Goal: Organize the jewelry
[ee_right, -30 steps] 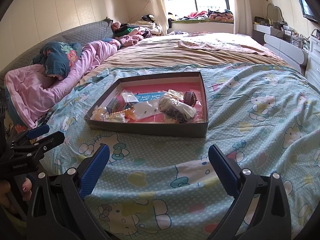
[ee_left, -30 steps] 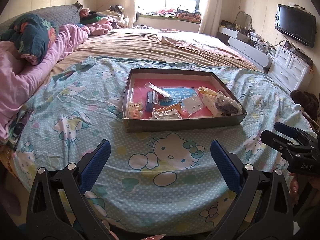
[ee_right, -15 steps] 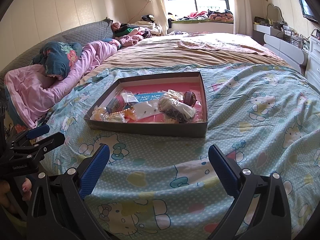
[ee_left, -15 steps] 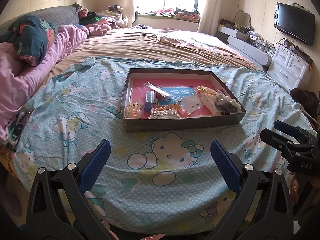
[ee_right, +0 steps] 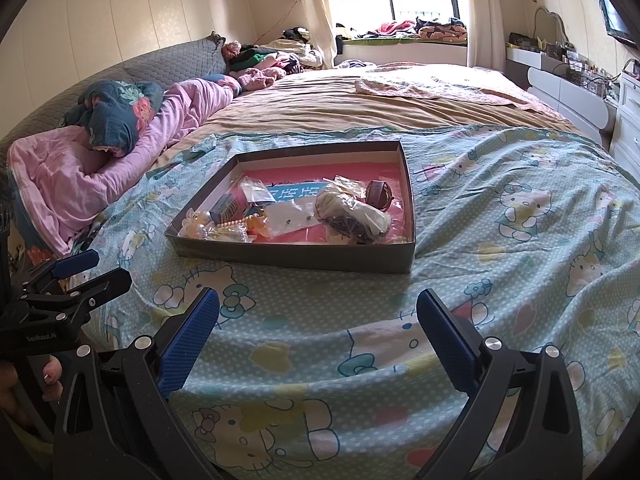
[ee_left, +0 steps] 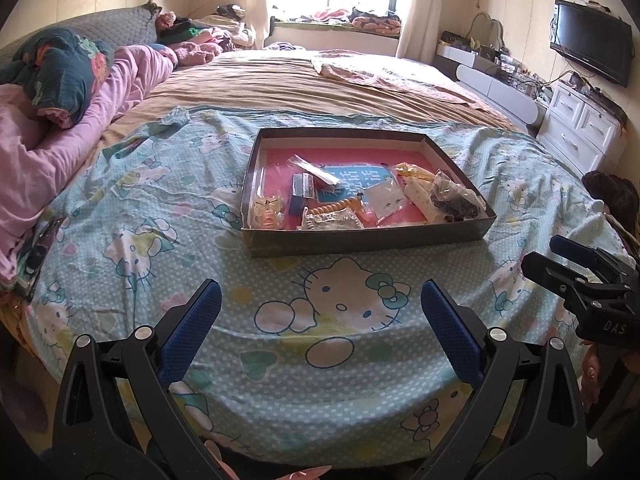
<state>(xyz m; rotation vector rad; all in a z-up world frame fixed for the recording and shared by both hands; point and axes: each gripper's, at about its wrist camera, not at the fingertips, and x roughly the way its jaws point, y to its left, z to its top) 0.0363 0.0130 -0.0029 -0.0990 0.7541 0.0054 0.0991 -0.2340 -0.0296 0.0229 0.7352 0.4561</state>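
Left wrist view shows us the flat box [ee_left: 366,236] on the blue cat-print sheet [ee_left: 160,216], with the jewelry [ee_left: 344,196] in little bags (all jumbled) inside it. Our left gripper [ee_left: 320,316] hangs in front of the box, fingers spread wide, holding nothing. Our right gripper [ee_right: 318,318] is in front of the box too, also wide apart and empty.
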